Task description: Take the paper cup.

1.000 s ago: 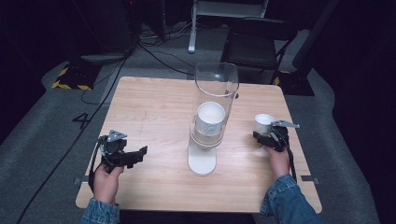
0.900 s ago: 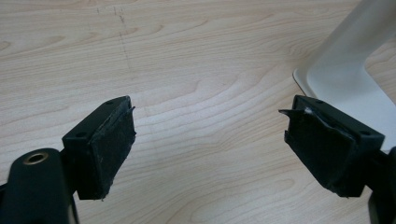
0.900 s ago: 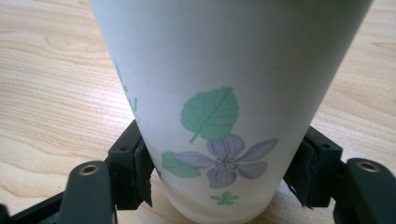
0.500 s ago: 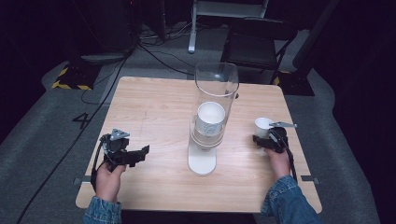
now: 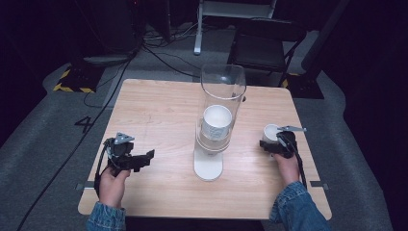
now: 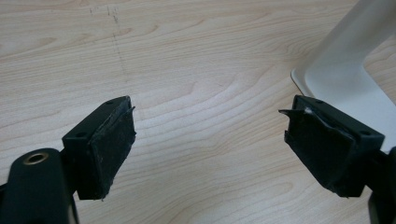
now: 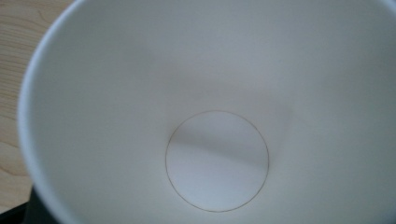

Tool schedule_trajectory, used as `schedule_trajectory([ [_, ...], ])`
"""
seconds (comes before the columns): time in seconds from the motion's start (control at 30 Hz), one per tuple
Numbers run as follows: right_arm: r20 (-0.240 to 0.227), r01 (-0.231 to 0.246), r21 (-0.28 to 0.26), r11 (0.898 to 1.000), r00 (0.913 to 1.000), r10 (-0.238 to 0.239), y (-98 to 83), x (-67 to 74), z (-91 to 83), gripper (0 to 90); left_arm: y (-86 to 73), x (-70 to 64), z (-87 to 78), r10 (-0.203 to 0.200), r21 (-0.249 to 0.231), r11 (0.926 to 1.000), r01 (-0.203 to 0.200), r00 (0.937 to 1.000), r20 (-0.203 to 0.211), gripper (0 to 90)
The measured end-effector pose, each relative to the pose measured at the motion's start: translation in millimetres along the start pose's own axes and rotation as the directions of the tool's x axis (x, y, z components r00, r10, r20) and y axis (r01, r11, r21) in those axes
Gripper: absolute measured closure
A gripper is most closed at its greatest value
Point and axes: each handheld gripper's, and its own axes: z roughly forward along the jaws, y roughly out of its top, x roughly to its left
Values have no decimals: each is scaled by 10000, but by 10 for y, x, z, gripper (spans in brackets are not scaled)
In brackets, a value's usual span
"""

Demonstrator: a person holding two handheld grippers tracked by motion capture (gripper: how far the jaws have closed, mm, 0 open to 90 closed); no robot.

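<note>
A white paper cup (image 5: 271, 132) stands upright on the wooden table (image 5: 159, 110) at the right. My right gripper (image 5: 270, 144) sits at its near side. Its jaws have just been opening, with the cup's wall still between them. The right gripper view looks straight down into the empty cup (image 7: 217, 161), and one dark jaw shows outside its lower left rim. A clear tube dispenser (image 5: 223, 91) on a white stand (image 5: 208, 166) holds a stack of white cups (image 5: 217, 122) mid-table. My left gripper (image 5: 147, 157) (image 6: 210, 144) rests at the left, open and empty, pointing toward the stand (image 6: 345, 79).
A black chair (image 5: 267, 45) and cables lie on the floor beyond the table's far edge. Bare wood stretches between the left gripper and the stand.
The white cup at the right gripper sits slightly lower in the high view than one second ago. The left gripper has not moved.
</note>
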Motion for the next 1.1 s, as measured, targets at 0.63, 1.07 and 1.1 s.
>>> schedule_trajectory([
  [0.63, -573, 547, -1610, 9854, 9963, -647, 3, 82, -854, 67, -50, -3, -78, 304, 36, 9995, -304, 9994, -146, 159],
  [1.07, -2252, 830, -3698, 9254, 9583, -1759, -291, 79, -1351, 108, -139, -52, -246, 747, 18, 9972, -748, 9970, 205, 159],
  [1.1, -2252, 830, -3698, 9254, 9583, -1759, -291, 79, -1351, 108, -139, -52, -246, 747, 18, 9972, -748, 9970, 205, 159],
])
